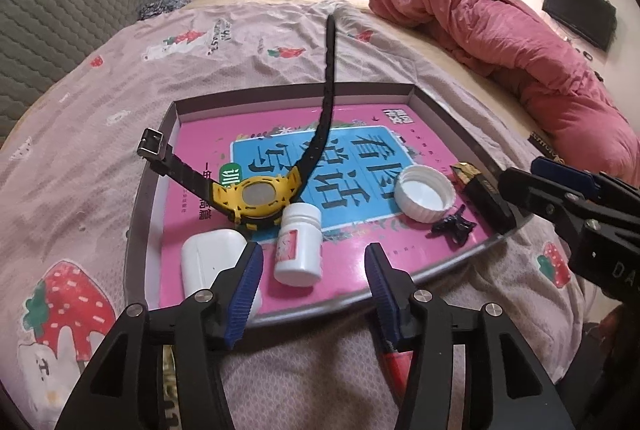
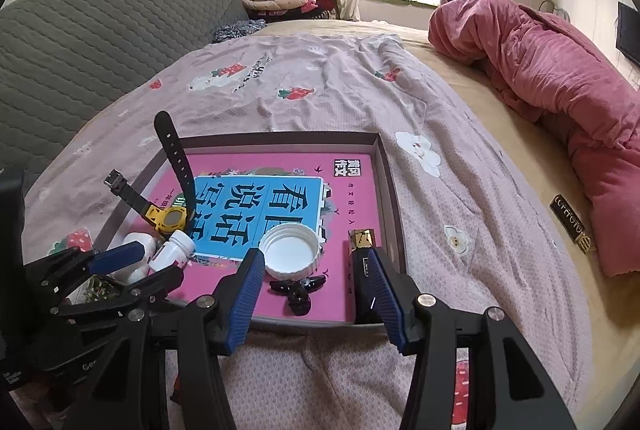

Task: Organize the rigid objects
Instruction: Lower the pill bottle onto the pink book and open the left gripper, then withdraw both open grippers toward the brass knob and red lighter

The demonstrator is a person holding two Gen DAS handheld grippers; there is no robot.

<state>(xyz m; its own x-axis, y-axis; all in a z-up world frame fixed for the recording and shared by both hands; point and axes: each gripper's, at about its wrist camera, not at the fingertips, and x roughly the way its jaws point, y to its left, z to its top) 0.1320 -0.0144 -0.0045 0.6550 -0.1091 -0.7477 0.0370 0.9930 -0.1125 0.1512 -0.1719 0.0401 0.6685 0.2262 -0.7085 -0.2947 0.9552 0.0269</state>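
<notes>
Broadly, the bed (image 1: pixel 280 42), spread with a strawberry-print sheet, carries a shallow tray (image 1: pixel 448 114) lined with a pink and blue book cover, and every small item in view lies inside it. Largest is the yellow watch (image 1: pixel 256 196), its black strap arching over the tray's far wall. Then come the white earbud case (image 1: pixel 208 262) at the near left corner, the white pill bottle (image 1: pixel 299 244) on its side just beside it, the upturned white cap (image 1: pixel 425 193), the black and gold lipstick (image 2: pixel 362 262) along the right wall, and the black hair clip (image 2: pixel 297 290). The left claw (image 1: pixel 314 290) gapes empty just short of the bottle; the right claw (image 2: pixel 316 294) is likewise spread, holding nothing, above the clip. Collection looks finished, so next probably comes backing both claws away or seeking strays.
</notes>
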